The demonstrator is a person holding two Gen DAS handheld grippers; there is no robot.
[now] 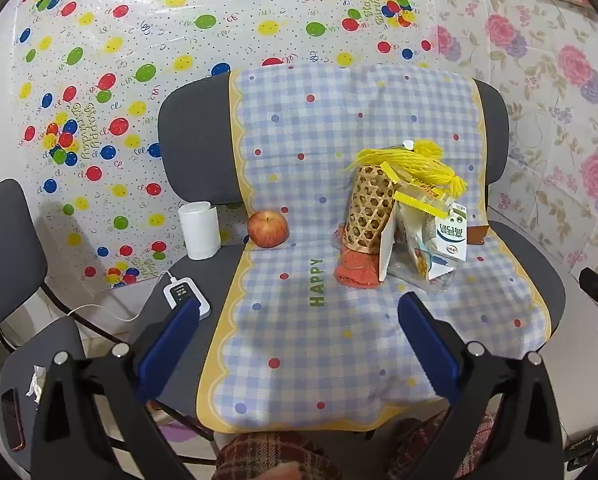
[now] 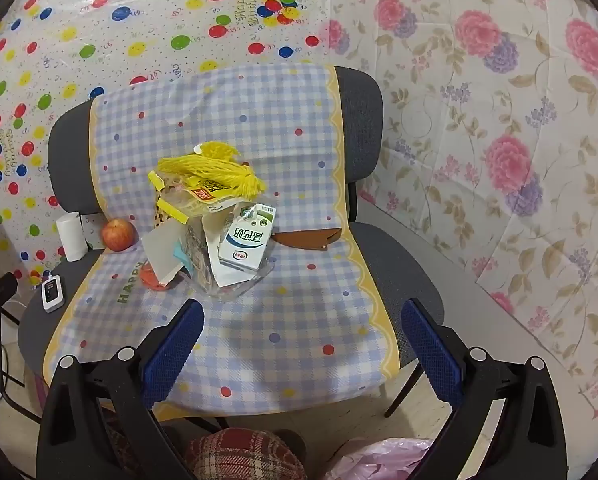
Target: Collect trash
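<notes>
You are holding the left gripper (image 1: 299, 344) and right gripper (image 2: 303, 344) low in frame, both spread apart, facing the trash pile (image 2: 215, 236) at centre on the chair (image 2: 395, 272).

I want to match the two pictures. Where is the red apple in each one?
Left wrist view: the apple sits left of centre, at the checked blanket's edge.
Right wrist view: the apple is far left, beside the white cylinder.
Shared landmark: the milk carton in the trash pile.
</notes>
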